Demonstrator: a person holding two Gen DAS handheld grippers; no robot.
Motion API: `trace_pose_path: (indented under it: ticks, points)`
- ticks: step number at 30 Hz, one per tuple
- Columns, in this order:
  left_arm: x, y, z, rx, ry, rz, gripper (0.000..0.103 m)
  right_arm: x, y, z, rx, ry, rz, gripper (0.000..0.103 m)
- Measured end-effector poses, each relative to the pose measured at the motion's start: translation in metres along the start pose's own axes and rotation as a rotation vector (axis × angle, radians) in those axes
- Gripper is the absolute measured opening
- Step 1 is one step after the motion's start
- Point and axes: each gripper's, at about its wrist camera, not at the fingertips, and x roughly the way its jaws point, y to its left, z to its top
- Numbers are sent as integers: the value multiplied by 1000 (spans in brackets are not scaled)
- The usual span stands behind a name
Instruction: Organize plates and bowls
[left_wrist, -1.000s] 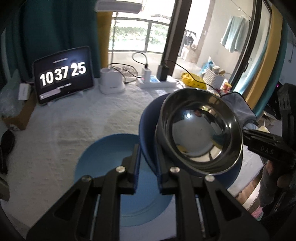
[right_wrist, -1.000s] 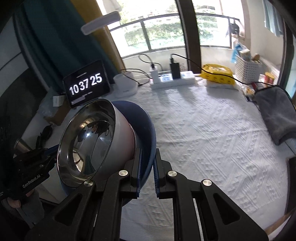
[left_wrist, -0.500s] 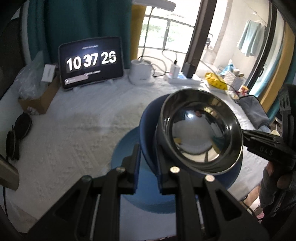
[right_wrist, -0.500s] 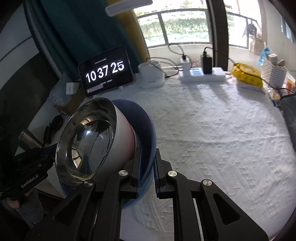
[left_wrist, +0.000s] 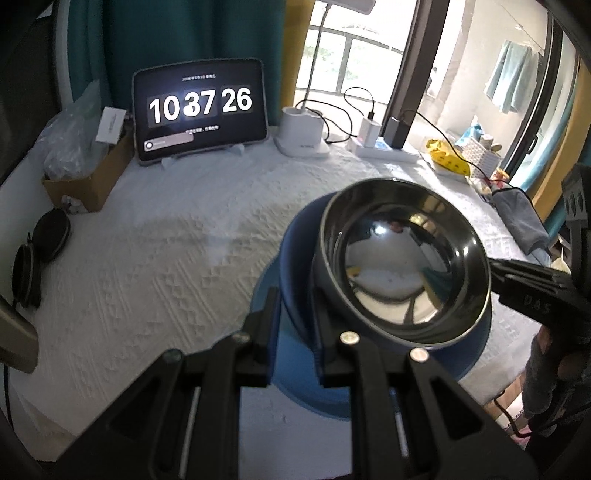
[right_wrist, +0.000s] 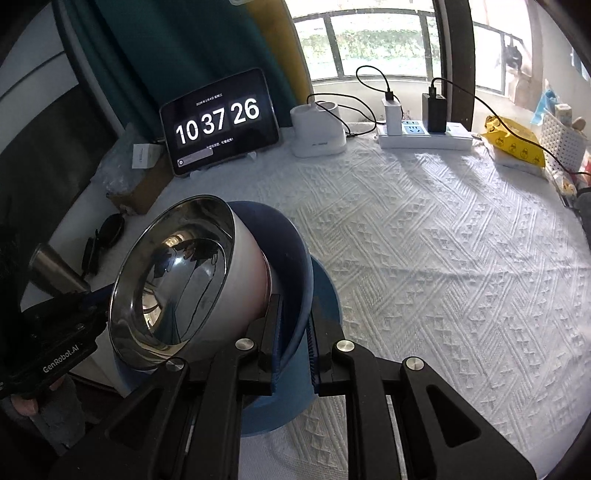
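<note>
black fingers (left_wrist: 258, 325) with silver screws (right_wrist: 245, 344).

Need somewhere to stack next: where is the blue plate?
The blue plate lies on the white tablecloth near its front edge, directly under the held blue bowl and steel bowl.

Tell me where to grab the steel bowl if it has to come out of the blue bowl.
Grip the steel bowl by its thin rim, at the upper edge. It nests in the blue bowl, whose rim both the left gripper and right gripper pinch, so its walls are mostly covered; only the rim stands proud.
</note>
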Motion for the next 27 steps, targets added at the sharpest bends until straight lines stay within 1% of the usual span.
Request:
trace_pose_path:
  ticks: [3, 6, 7, 8, 9, 10, 13, 15, 20, 25, 26, 27]
  points:
    - [-1, -2, 1, 12, -3, 11, 18, 0, 0, -1, 6, -7, -13, 16]
    - [-4, 1, 1, -2, -19, 14, 19, -1, -2, -1, 21, -17, -13, 18]
    - [-7, 2, 1, -4, -26, 21, 20, -3, -4, -1, 29, -30, -15, 23]
    - [-11, 3, 1, -8, -38, 29, 24, -6, -6, -1, 32, -45, -21, 28]
    - [-14, 3, 1, -10, -47, 34, 26, -8, -7, -1, 36, -55, -26, 38]
    - [-18, 4, 1, -13, -59, 43, 27, -11, -10, -2, 45, -69, -26, 42]
    - [-31, 2, 2, -18, -97, 63, 35, -20, -15, -2, 53, -92, -38, 44]
    - [-41, -3, 4, -16, -124, 73, 47, -26, -16, -3, 46, -106, -51, 45]
    - [-63, -18, 6, 10, -183, 96, 49, -44, -14, -5, 15, -152, -113, 47]
    - [-93, -37, 5, 35, -281, 100, 51, -79, -4, -7, -40, -248, -186, 48]
    - [-98, -40, 5, 37, -301, 95, 54, -88, 0, -9, -59, -276, -204, 49]
    - [-103, -43, 5, 41, -319, 79, 65, -94, 3, -9, -71, -293, -213, 51]
